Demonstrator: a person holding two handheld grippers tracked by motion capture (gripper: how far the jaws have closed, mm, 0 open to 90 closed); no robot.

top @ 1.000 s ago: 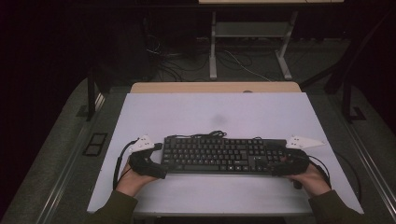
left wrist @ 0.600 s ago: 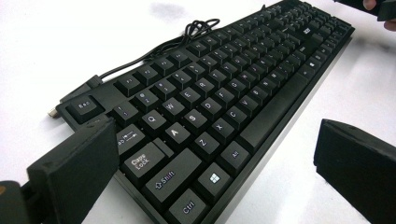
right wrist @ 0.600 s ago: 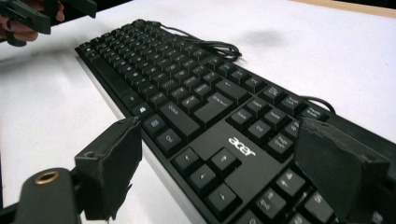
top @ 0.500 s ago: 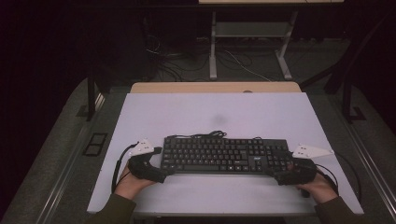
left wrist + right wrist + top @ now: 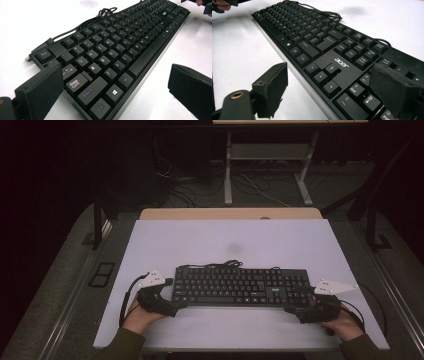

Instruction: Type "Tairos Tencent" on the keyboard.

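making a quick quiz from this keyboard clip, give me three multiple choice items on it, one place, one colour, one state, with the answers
1. Where does the keyboard lie on the table?
A. near the person's edge
B. at the far edge
C. off the table

2. What colour is the keyboard?
A. white
B. black
C. red

3. How do the jaws of the right gripper stand?
A. shut tight
B. open, astride the keyboard's corner
C. shut on a cable

Answers: 1 A, the high view shows it close to the hands; 2 B, keys and frame are black; 3 B, the right gripper view shows one jaw off the front edge, one over the number keys.
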